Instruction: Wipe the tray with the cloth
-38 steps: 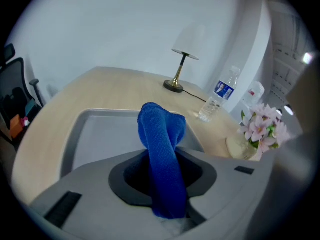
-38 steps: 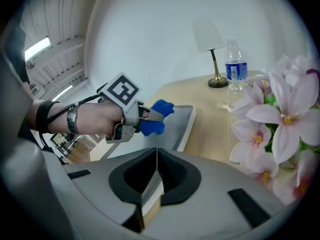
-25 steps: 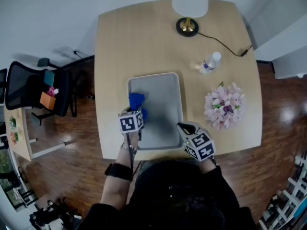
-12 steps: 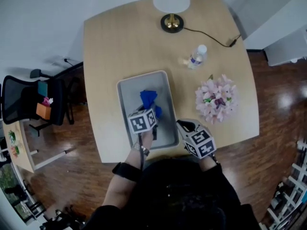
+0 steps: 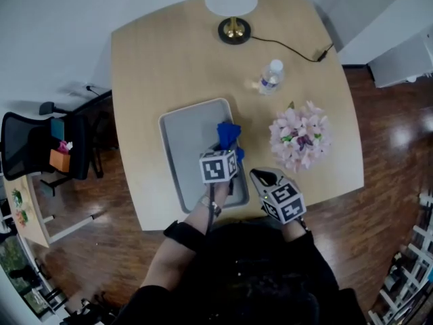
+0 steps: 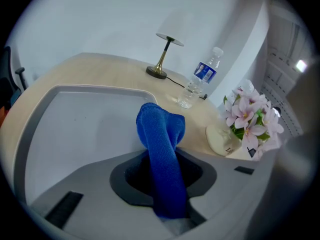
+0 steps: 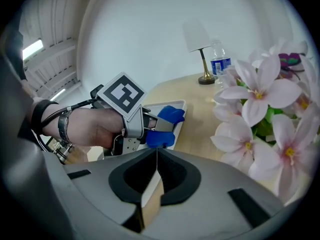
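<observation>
Cloth at tray's right edge; flowers right, bottle and lamp behind.

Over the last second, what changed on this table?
The left gripper, shut on the blue cloth, swept it across the tray from the left side to the right edge. The right gripper stayed shut beside the tray's near corner; lamp, bottle and flowers unmoved.

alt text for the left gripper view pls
The left gripper is shut on a folded blue cloth held over a shallow grey rectangular tray on a light wooden table. Behind stand a clear plastic water bottle, a brass-based lamp and pink flowers.
</observation>
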